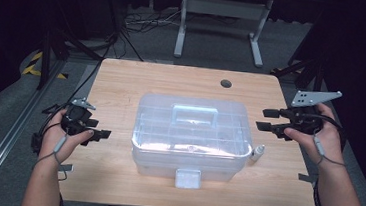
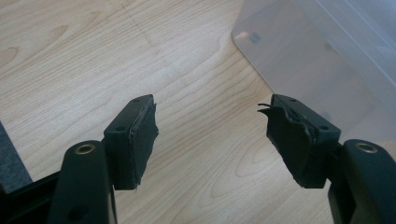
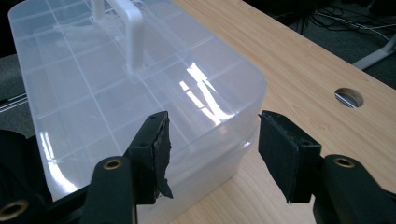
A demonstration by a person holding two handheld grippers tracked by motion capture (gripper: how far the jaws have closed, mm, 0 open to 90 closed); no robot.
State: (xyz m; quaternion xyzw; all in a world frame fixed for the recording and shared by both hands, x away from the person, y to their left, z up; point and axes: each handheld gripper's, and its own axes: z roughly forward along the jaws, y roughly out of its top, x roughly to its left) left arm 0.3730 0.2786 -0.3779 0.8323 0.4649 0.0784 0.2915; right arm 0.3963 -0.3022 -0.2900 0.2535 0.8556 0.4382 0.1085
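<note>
Left tool [image 1: 99, 134]: jaws set wide, nothing between them — it hovers over the counter [image 1: 122, 85] just off the left end of the box.
Left tool pads [image 2: 142, 135]: worn and frayed at the edges; bare wood lies between them, and the box corner [image 2: 299, 60] sits ahead and to the right.
Box [image 1: 192, 134]: clear plastic with a lid, at the middle of the counter, long axis running left to right, so each short end faces one tool.
Box handle [image 1: 194, 115]: pale, folded flat on the lid, lined up with the long axis.
Box latch [image 1: 187, 178]: on the near long side, facing the person; it looks closed.
Small bottle [image 1: 257, 152]: white, lying just beside the box's right near corner, apart from both tools.
Right tool [image 1: 266, 119]: jaws wide, holding nothing, raised near the right end of the box.
Nearer hand: neither clearly — the latch sits midway between them.
</note>
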